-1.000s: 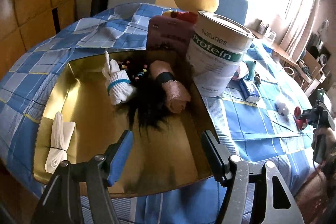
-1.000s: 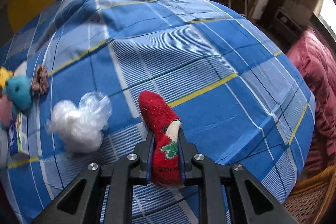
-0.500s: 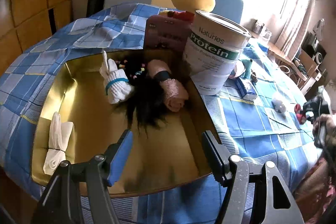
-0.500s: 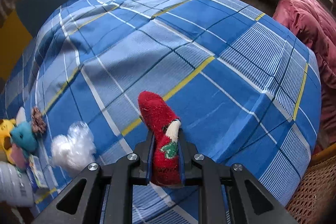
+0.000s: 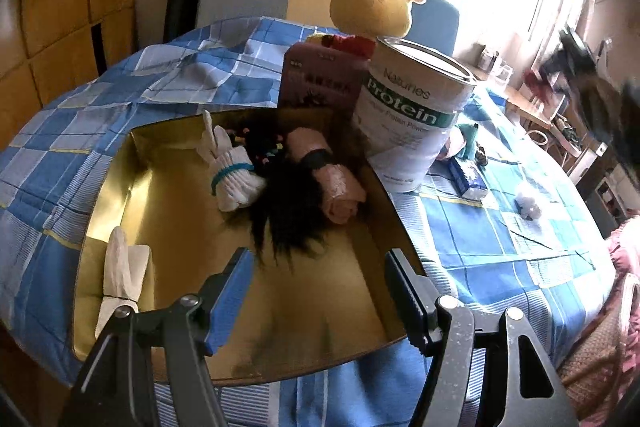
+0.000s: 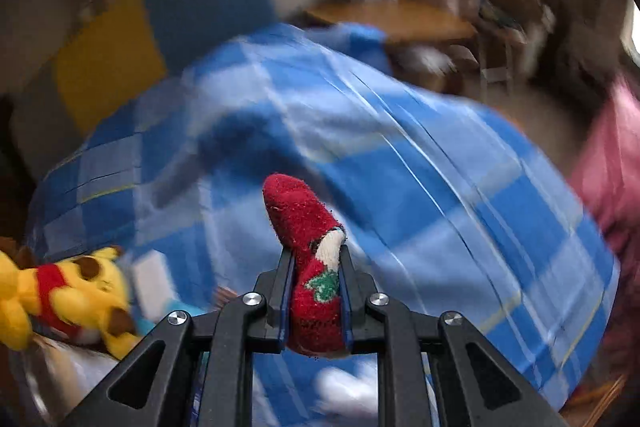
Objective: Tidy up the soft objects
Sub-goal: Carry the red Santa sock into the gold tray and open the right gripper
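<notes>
My right gripper (image 6: 316, 283) is shut on a red fuzzy sock (image 6: 306, 227) with a green and white pattern, held high above the blue checked tablecloth (image 6: 400, 167); this view is blurred by motion. In the left wrist view my left gripper (image 5: 318, 277) stands open over the near part of a gold box (image 5: 168, 219), nothing between its fingers. The box holds a white rolled sock with a blue band (image 5: 234, 175), a black wig (image 5: 292, 215), a pink roll (image 5: 332, 183) and a white bundle (image 5: 122, 279). The right gripper (image 5: 560, 67) shows blurred at the far upper right.
A white protein tin (image 5: 412, 115) and a pink box (image 5: 320, 79) stand behind the gold box, with a yellow giraffe plush (image 5: 374, 7) beyond. A blue packet (image 5: 466, 179), a teal toy (image 5: 468, 143) and a clear plastic wad (image 5: 528, 203) lie right of the tin. Chairs stand behind the table.
My right gripper has risen off the cloth with the red sock and swung left towards the giraffe plush and tin. The left gripper has barely shifted.
</notes>
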The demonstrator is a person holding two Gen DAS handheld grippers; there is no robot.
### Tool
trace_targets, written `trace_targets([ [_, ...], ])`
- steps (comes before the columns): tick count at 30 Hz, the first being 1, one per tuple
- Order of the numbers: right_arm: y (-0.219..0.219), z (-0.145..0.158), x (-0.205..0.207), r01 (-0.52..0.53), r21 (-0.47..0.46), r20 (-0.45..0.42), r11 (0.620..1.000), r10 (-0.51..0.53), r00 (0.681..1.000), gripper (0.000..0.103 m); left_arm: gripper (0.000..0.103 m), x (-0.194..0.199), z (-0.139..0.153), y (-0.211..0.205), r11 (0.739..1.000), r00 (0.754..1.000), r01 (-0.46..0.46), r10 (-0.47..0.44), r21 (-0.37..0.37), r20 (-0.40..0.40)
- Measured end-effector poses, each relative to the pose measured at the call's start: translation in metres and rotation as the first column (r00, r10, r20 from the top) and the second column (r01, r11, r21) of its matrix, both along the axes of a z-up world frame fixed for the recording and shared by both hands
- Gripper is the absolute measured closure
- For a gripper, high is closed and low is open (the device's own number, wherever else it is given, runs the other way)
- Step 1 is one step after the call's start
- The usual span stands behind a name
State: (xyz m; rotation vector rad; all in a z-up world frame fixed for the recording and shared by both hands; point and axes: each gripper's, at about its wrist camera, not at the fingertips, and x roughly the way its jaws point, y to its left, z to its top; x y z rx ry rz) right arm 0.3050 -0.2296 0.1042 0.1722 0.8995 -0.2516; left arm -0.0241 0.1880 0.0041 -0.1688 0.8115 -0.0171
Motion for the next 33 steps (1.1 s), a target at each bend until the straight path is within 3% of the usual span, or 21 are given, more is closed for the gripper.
trace_targets([
  [5, 0.105, 0.061, 0.047, -0.166, -0.079, 0.092, 0.983, 0.173, 0.981, 0.086, 0.035, 0.0, 0.002, 0.012, 1.0, 1.0, -0.016, 0.016, -0.016, 0.007],
  [9, 0.204, 0.102, 0.062, -0.339, -0.118, 0.179, 0.933, 0.355, 0.917, 0.086, 0.035, -0.002, 0.004, 0.021, 0.999, 0.999, -0.035, 0.036, -0.027, 0.018],
  [12, 0.274, 0.12, 0.055, -0.484, -0.146, 0.227, 0.863, 0.506, 0.832, 0.086, 0.035, -0.003, 0.003, 0.024, 0.999, 0.999, -0.043, 0.043, -0.016, 0.014],
  [15, 0.344, 0.121, 0.032, -0.66, -0.155, 0.238, 0.735, 0.676, 0.697, 0.086, 0.035, -0.006, 0.002, 0.028, 0.998, 0.998, -0.063, 0.063, -0.014, 0.012],
  [17, 0.378, 0.114, 0.01, -0.751, -0.156, 0.228, 0.642, 0.763, 0.605, 0.086, 0.035, -0.007, 0.002, 0.031, 0.997, 0.997, -0.077, 0.078, -0.015, 0.01],
  [18, 0.399, 0.105, -0.007, -0.8, -0.163, 0.205, 0.578, 0.812, 0.546, 0.086, 0.035, -0.008, 0.002, 0.034, 0.996, 0.996, -0.092, 0.092, -0.013, 0.012],
  [21, 0.43, 0.072, -0.048, -0.882, -0.162, 0.131, 0.444, 0.895, 0.426, 0.086, 0.035, -0.011, 0.003, 0.041, 0.992, 0.992, -0.126, 0.126, -0.011, 0.013],
  [24, 0.443, 0.033, -0.084, -0.927, -0.121, 0.057, 0.356, 0.934, 0.352, 0.086, 0.035, -0.016, 0.004, 0.046, 0.988, 0.988, -0.153, 0.153, -0.005, 0.02],
  [28, 0.427, -0.022, -0.123, -0.947, -0.045, -0.024, 0.318, 0.947, 0.319, 0.086, 0.035, -0.022, 0.006, 0.049, 0.985, 0.985, -0.172, 0.172, 0.002, 0.024],
  [33, 0.396, -0.07, -0.157, -0.942, 0.042, -0.057, 0.332, 0.942, 0.329, 0.086, 0.035, -0.027, 0.007, 0.049, 0.982, 0.982, -0.189, 0.189, 0.01, 0.027],
])
